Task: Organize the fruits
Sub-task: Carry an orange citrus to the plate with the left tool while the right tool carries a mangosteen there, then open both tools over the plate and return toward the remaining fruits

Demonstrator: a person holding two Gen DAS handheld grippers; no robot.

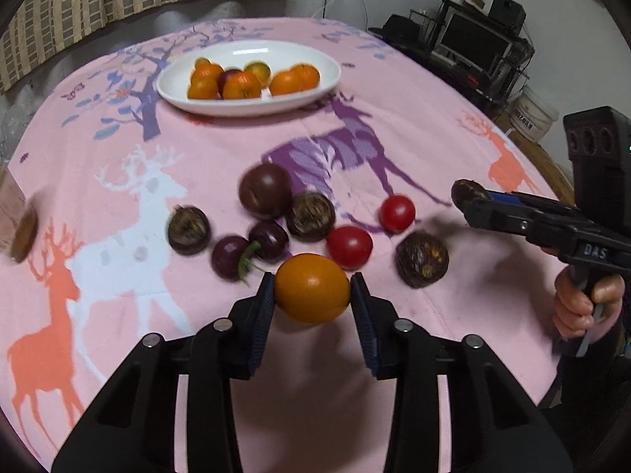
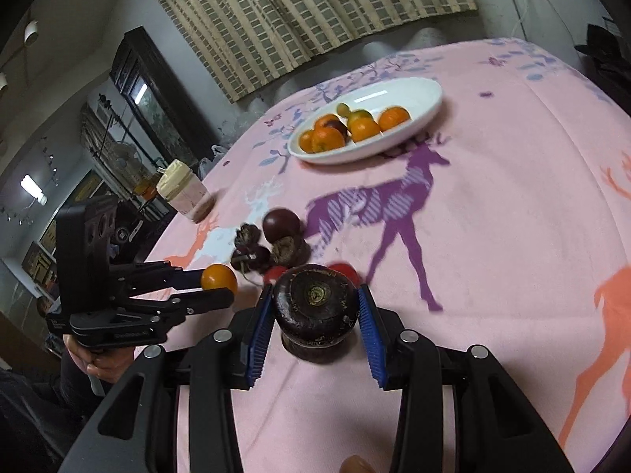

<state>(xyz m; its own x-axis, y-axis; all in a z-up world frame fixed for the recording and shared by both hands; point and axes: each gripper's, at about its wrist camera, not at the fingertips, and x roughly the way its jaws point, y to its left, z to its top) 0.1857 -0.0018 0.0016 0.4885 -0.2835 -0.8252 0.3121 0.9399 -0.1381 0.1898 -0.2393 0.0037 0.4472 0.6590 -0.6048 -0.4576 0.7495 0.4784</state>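
Observation:
My left gripper (image 1: 311, 289) is shut on an orange fruit (image 1: 312, 287), held just above the pink cloth; the same gripper (image 2: 221, 289) and orange fruit (image 2: 219, 277) show at the left of the right wrist view. My right gripper (image 2: 315, 303) is shut on a dark round water chestnut (image 2: 315, 301), which shows small (image 1: 467, 191) at that gripper's tip (image 1: 471, 199) in the left wrist view. Loose on the cloth lie two red tomatoes (image 1: 349, 247), dark plums (image 1: 266, 190) and more brown chestnuts (image 1: 422, 259). A white oval plate (image 1: 299, 100) at the far side holds several orange fruits (image 1: 241, 85).
A pink deer-print tablecloth (image 1: 434, 126) covers the round table. A lidded jar (image 2: 183, 193) stands near the table's left edge. A person's hand (image 1: 579, 307) holds the right gripper's handle. Shelves with a monitor (image 1: 473, 41) stand beyond the table.

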